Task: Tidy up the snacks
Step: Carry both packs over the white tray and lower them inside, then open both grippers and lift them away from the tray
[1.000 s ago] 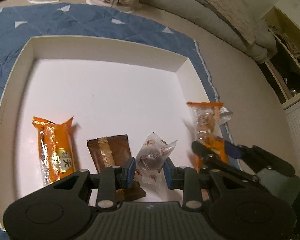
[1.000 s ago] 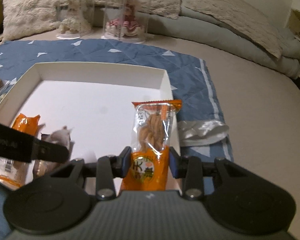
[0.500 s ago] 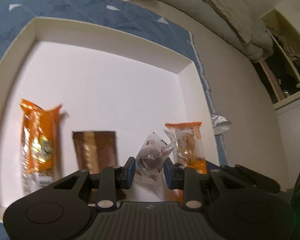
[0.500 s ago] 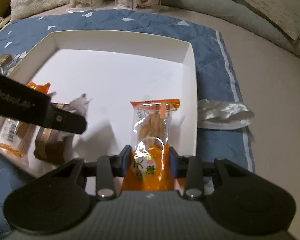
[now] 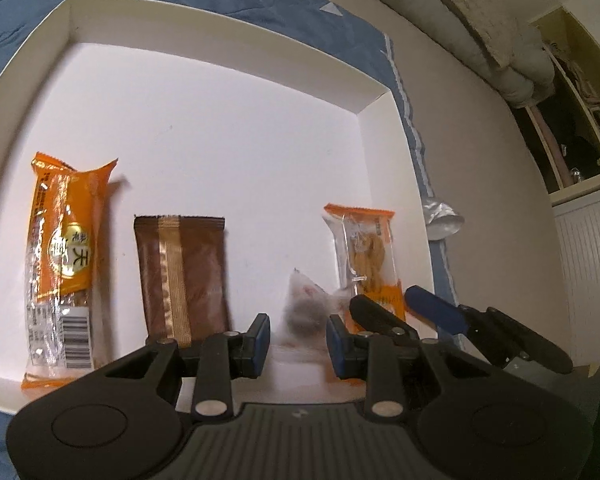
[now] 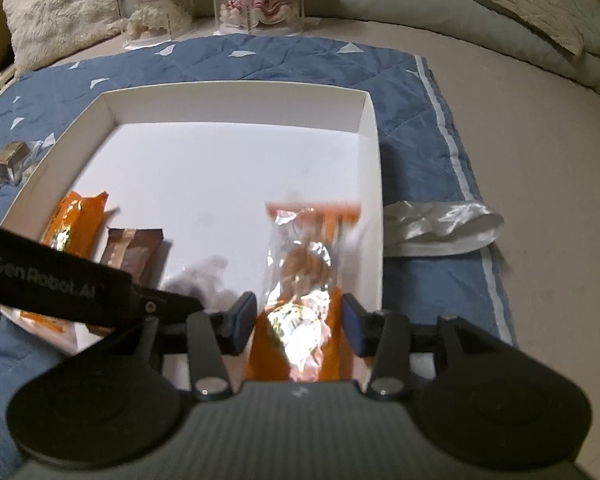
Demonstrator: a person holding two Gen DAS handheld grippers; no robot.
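Left gripper [image 5: 298, 334], lower centre of its frame, is pinching a small clear candy packet [image 5: 302, 308] just above the floor of the white box [image 5: 220, 60]. Right gripper [image 6: 296, 320] has just been opening; the orange twist-snack packet [image 6: 312, 264] sits between its spread jaws, pads apparently clear, at the box's right wall. Both packets look light, crinkly and slippery, the contents probably brittle. Best hold: the sealed end or across the narrow width, gently.
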